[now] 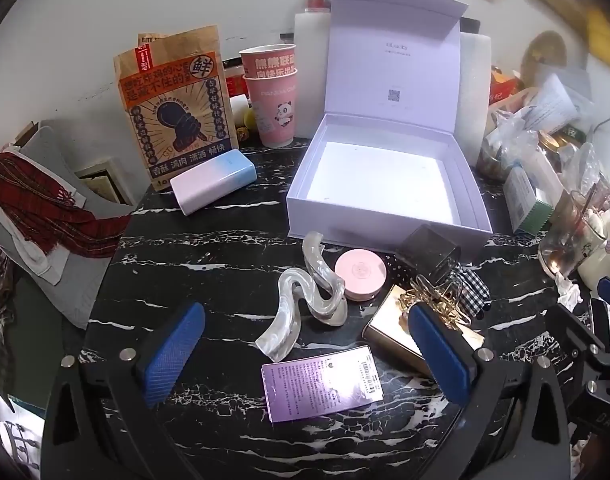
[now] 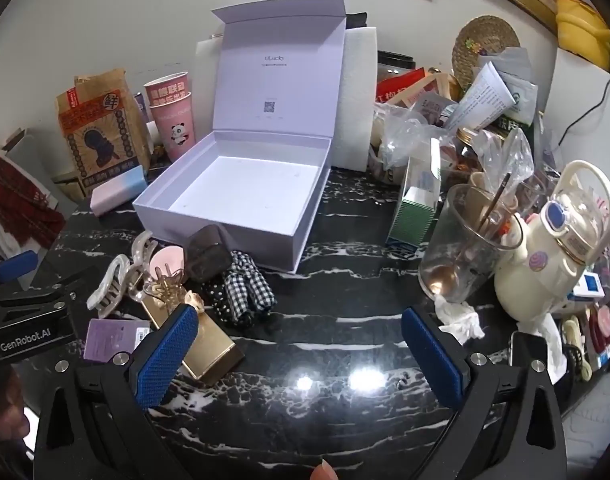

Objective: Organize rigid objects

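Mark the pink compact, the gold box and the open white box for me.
pink compact (image 1: 360, 267), left wrist view, centre of its round lid
gold box (image 2: 209, 350), right wrist view, its top face
open white box (image 2: 221, 222), right wrist view, its front wall

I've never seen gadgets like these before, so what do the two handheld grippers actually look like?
Each is a black frame with silver screws ending in two fingers faced with blue textured pads. The left gripper carries white "GenRobot.AI" lettering, seen in the right wrist view. The right gripper looks the same build. No cables show.
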